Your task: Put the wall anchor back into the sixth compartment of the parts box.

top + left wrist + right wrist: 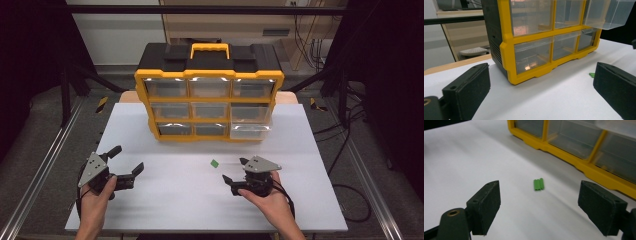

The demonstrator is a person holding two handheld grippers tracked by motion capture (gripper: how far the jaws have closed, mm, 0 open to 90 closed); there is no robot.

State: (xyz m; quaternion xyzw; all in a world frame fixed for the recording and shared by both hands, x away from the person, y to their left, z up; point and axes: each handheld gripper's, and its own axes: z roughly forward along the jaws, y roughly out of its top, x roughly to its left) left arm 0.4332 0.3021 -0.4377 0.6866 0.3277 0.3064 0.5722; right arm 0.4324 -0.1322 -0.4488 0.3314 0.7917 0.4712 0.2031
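Note:
A small green ridged piece (214, 163) lies flat on the white table (175, 200), in front of a yellow and black drawer organizer (209, 92). My right gripper (234, 170) stands open just right of the piece and points at it. In the right gripper view the green piece (538, 184) lies ahead of the right gripper (540, 203), beyond its wide-apart jaws and untouched. My left gripper (128, 159) is open at the table's left with nothing between its jaws. The left gripper (541, 85) faces the organizer (529, 50), and the green piece (591, 74) peeks out beside its right jaw.
The organizer's bottom right clear drawer (250, 131) is pulled out a little; the other drawers sit flush. A yellow carry handle (210, 48) tops the organizer. Bare white table lies between the two hands. Metal rails (40, 165) run beside the table.

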